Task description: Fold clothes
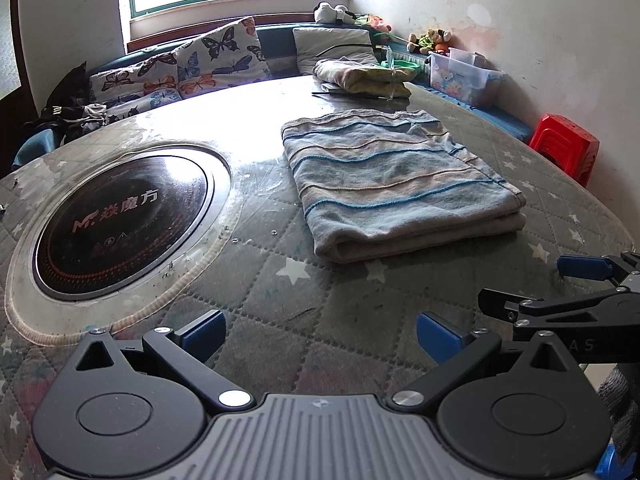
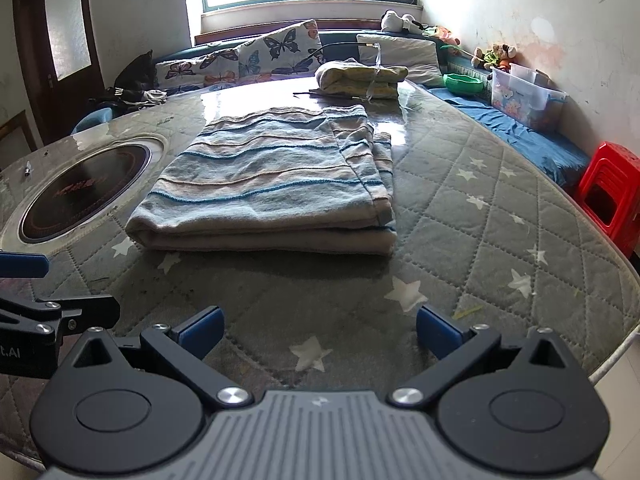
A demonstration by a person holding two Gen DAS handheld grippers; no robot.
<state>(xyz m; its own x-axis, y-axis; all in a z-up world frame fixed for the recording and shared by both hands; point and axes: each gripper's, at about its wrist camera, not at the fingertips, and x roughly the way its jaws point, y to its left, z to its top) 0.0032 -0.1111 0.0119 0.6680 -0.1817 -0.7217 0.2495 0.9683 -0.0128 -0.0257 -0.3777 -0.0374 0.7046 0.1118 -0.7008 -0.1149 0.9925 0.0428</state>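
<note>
Flat, folded towel (image 2: 272,184) (fold edge nearest)

Both wrist views low, facing one table (image 1: 280,288)

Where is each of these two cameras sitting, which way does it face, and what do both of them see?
Left wrist: on the left gripper, looking across the table at the induction cooktop and striped folded garment; the right gripper shows at right.
Right wrist: on the right gripper, facing the striped folded garment; the left gripper shows at left.
Shared: garment, cooktop, window, butterfly cushions, red stool.
</note>
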